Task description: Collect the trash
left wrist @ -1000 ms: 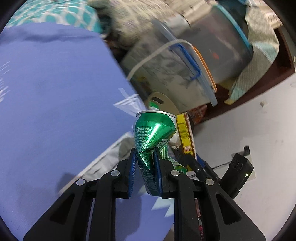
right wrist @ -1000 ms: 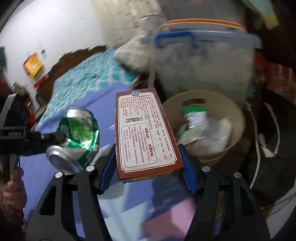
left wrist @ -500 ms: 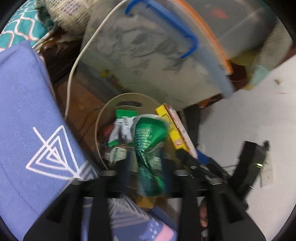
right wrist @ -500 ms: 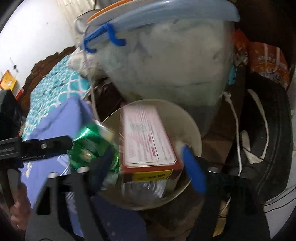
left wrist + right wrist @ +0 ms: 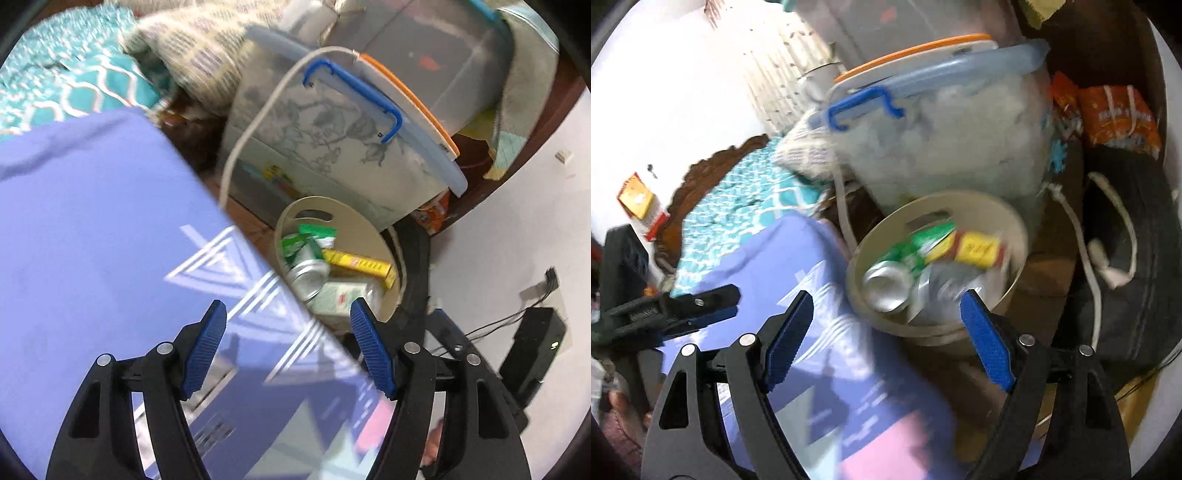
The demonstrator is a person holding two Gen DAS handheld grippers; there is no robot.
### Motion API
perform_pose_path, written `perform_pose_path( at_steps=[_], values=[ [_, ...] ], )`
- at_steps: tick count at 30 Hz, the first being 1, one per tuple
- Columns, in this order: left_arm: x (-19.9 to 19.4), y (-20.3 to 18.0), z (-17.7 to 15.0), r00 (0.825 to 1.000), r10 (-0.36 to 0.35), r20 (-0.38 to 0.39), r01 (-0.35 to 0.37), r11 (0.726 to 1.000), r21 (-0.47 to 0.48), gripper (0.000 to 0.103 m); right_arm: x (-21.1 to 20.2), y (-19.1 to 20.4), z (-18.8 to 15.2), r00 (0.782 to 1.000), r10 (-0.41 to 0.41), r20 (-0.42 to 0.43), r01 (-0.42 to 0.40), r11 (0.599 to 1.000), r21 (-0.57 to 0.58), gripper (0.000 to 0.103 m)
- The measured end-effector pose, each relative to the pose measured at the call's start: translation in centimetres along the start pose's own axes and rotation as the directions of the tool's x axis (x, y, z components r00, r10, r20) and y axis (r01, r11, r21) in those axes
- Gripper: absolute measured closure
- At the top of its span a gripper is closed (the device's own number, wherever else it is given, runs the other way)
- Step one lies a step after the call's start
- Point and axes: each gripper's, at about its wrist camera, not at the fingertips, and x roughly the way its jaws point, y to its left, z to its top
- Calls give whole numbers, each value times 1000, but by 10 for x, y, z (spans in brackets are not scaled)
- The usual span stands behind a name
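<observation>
Two fisheye views look down past blue-padded gripper fingers at a round beige bin [image 5: 384, 243] standing on the floor beside a bed. In the left wrist view, the left gripper [image 5: 288, 347] has its jaws spread wide with nothing between them; they have just been opening. Its fingers hang over a purple bedspread [image 5: 92, 221] with white triangle patterns. Inside the bin lie a crushed green can [image 5: 306, 273], silver end up, and a yellow carton [image 5: 360, 263], amid other wrappers. This view alone shows white floor and a black charger box [image 5: 535, 347] at far right.

In the right wrist view, the right gripper [image 5: 886, 328] is likewise spread and empty, its jaws having just opened. The same bin [image 5: 1015, 221] sits just ahead, holding the can [image 5: 886, 286] and carton [image 5: 979, 249], both blurred. Only here are the left gripper's [image 5: 713, 306] black fingers visible from the side, at far left over the bedspread [image 5: 798, 258], plus a black bag [image 5: 1145, 258] and an orange packet [image 5: 1115, 118].

A clear storage tub [image 5: 332, 140] with a blue handle stands behind the bin in both views.
</observation>
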Motion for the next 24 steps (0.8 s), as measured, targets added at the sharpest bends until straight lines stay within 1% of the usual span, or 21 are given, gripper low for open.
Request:
perform_pose_path(
  at_steps=[4,6,10,14,16,20,21,24],
  values=[
    [-32,10,-30,994,96,58,-98,995,20,36,-18,33,-37,997,77,-17,-77,997,20,21],
    [-50,21,-44,989,124,79,-125,992,12,36,-25,51,-52,993,113,-23,-112,994,17,21],
    [-90,47,-71,974,187,127,-185,982,-24,36,-39,89,-74,985,168,-35,-168,986,2,21],
    [-126,68,-97,950,263,170,-260,965,-45,35,-52,119,-89,977,208,-37,-209,978,-3,21],
    [-141,75,-109,939,287,188,-283,958,-49,34,-59,134,-97,974,222,-41,-222,975,-12,21],
    [-168,86,-128,912,342,224,-342,939,-41,31,-76,159,-115,975,218,-32,-219,975,-47,21],
    [-176,88,-134,902,361,237,-363,931,-36,30,-80,164,-118,976,215,-27,-217,975,-56,21],
    [-194,96,-145,883,384,270,-385,922,-50,27,-90,179,-128,978,208,-13,-208,975,-81,21]
  ],
)
